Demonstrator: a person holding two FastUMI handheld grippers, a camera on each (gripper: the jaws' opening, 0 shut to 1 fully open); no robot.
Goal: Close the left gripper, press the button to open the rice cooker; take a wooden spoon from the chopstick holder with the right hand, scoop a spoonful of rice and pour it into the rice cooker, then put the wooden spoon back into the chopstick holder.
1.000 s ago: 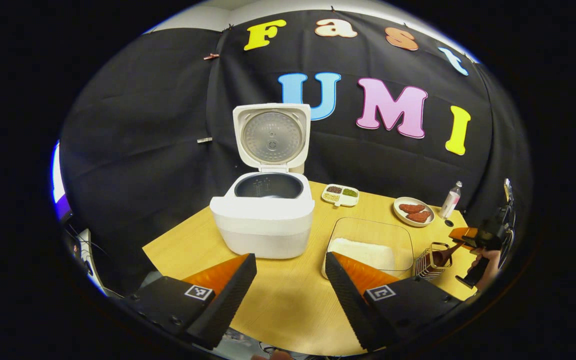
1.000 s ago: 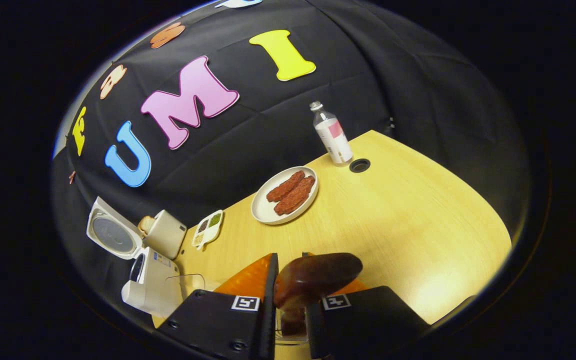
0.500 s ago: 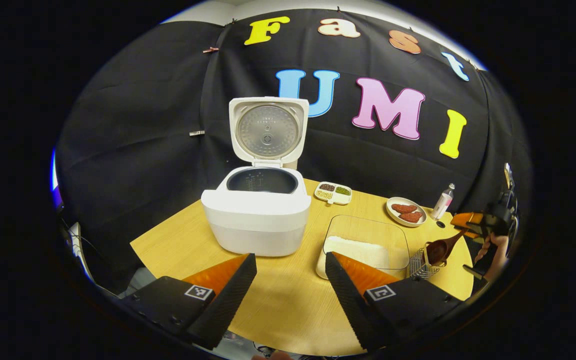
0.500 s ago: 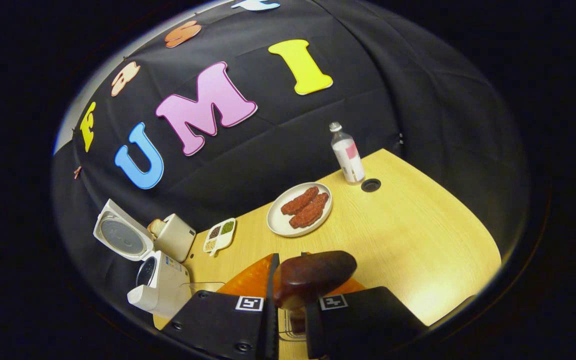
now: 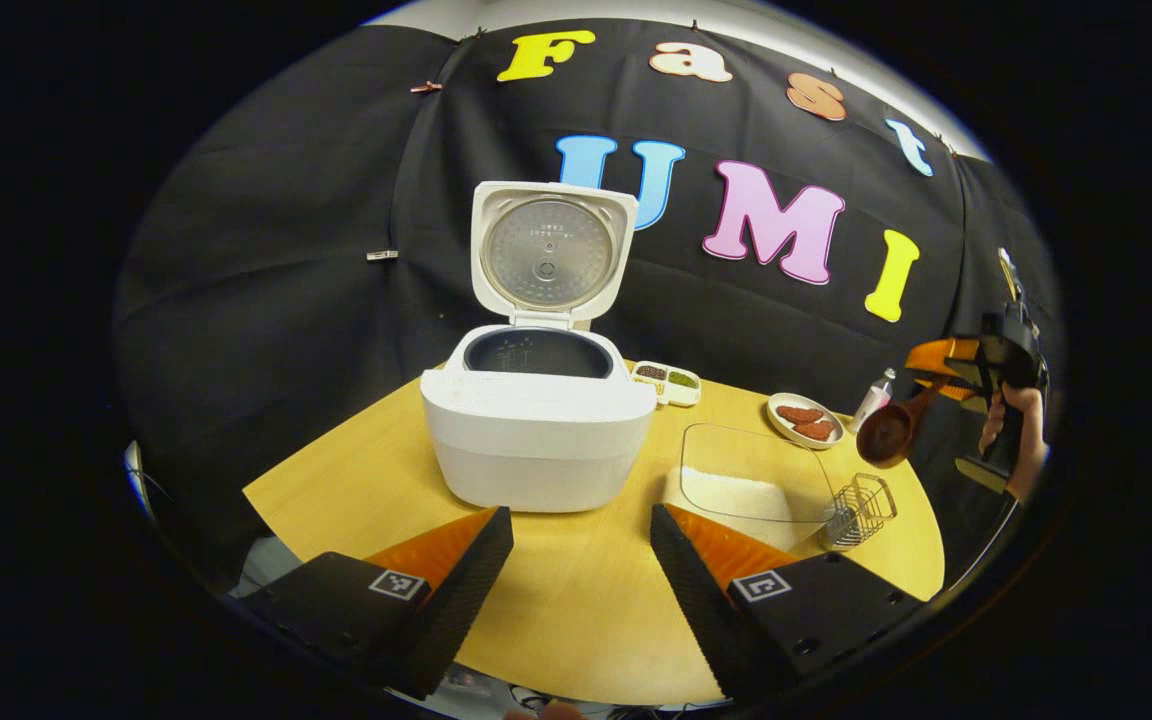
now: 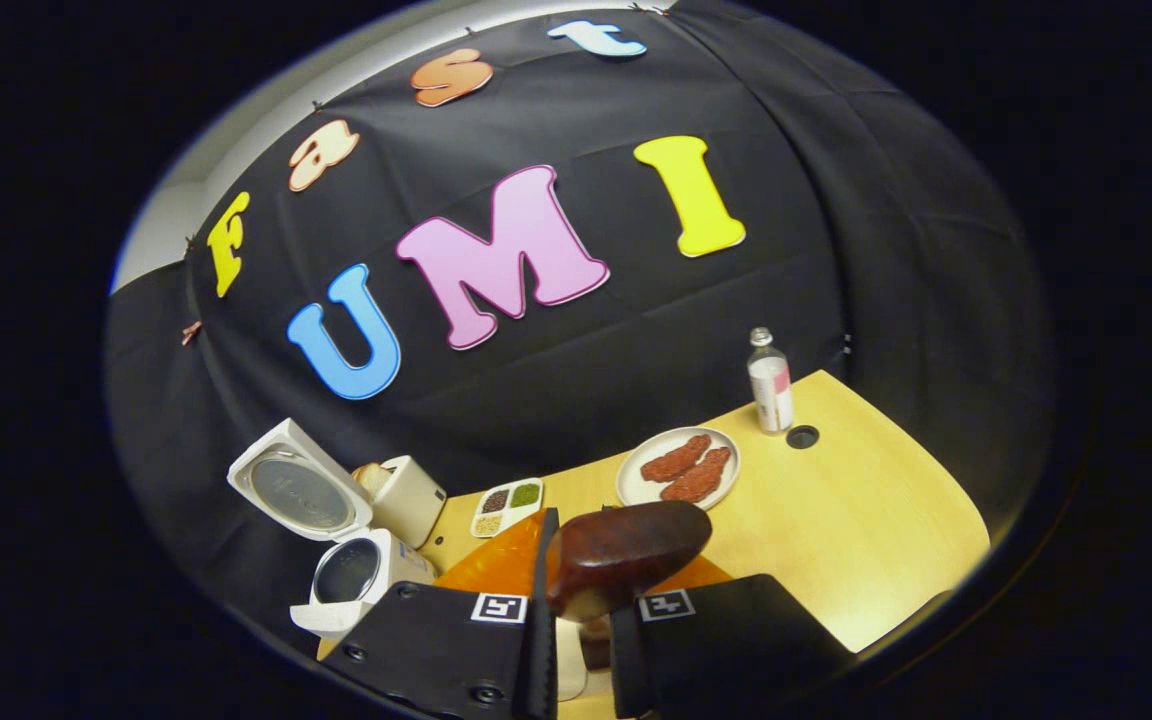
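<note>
Right tool (image 5: 941,375) grips the wooden spoon (image 5: 888,432) aloft; the rice tray (image 5: 756,485) lies below and toward the rice cooker (image 5: 536,430) (lid up). Left tool (image 5: 581,580) hangs open, farther off.

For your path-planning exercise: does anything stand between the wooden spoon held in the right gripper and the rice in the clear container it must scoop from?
Nothing visible does. The wooden spoon hangs in the air in the right gripper, above the wire chopstick holder. The clear container of rice lies open-topped beside that holder.
</note>
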